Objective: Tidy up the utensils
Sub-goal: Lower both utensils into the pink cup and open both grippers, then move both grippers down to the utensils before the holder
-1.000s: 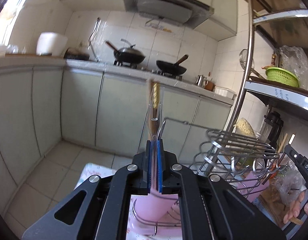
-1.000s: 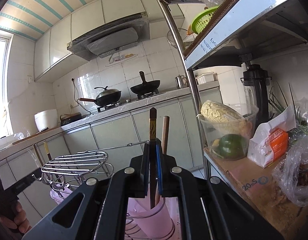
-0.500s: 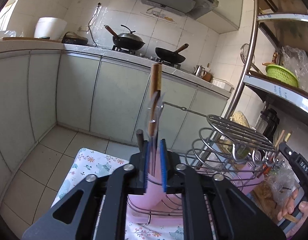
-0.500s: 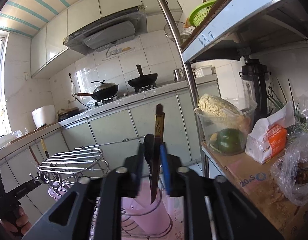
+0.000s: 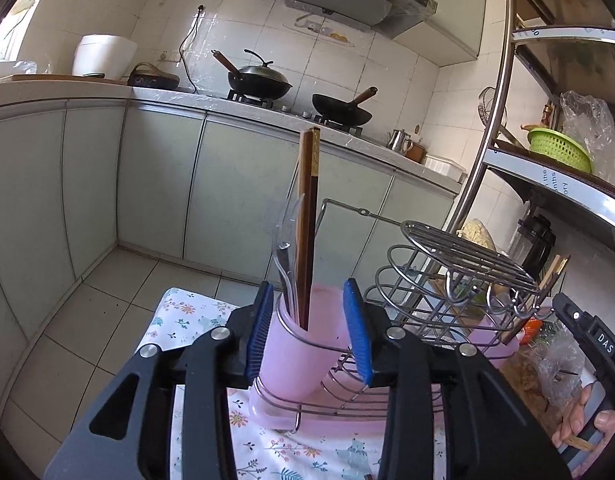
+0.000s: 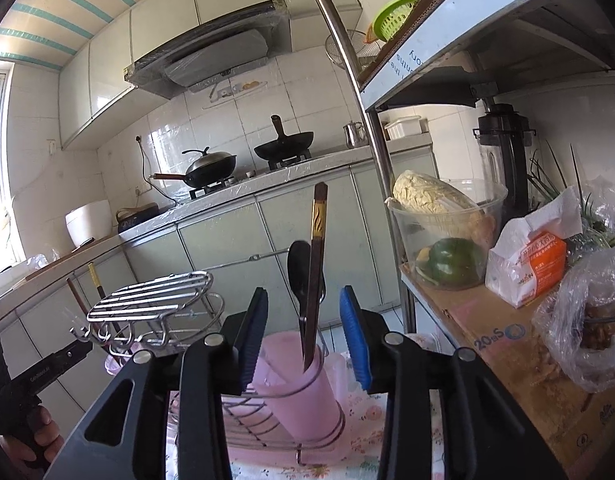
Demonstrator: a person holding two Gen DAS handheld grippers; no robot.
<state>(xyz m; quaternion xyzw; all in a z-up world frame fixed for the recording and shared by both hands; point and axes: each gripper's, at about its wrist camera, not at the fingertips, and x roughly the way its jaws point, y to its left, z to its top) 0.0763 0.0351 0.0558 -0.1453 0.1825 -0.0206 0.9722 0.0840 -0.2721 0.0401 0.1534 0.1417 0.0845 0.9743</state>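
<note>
In the left wrist view, my left gripper (image 5: 309, 330) is open, its blue pads either side of a pink cup (image 5: 297, 354) in the wire rack (image 5: 447, 264). Brown chopsticks (image 5: 309, 216) and clear plastic cutlery (image 5: 285, 256) stand upright in that cup, free of the pads. In the right wrist view, my right gripper (image 6: 303, 334) is open around a second pink cup (image 6: 297, 390). A dark chopstick (image 6: 315, 268) and a black spoon (image 6: 298, 276) stand in it. The other gripper (image 6: 39, 372) shows at the left edge.
The rack sits on a floral cloth (image 5: 195, 320). A metal shelf (image 6: 503, 340) to the right holds a bowl of vegetables (image 6: 447, 236), a tissue pack (image 6: 535, 256) and plastic bags (image 6: 587, 320). Kitchen counter with woks (image 5: 259, 80) lies beyond.
Both grippers opened and let go of their chopsticks, which now stand in the pink cups. Both grippers drew down and back so the cups sit between the pads.
</note>
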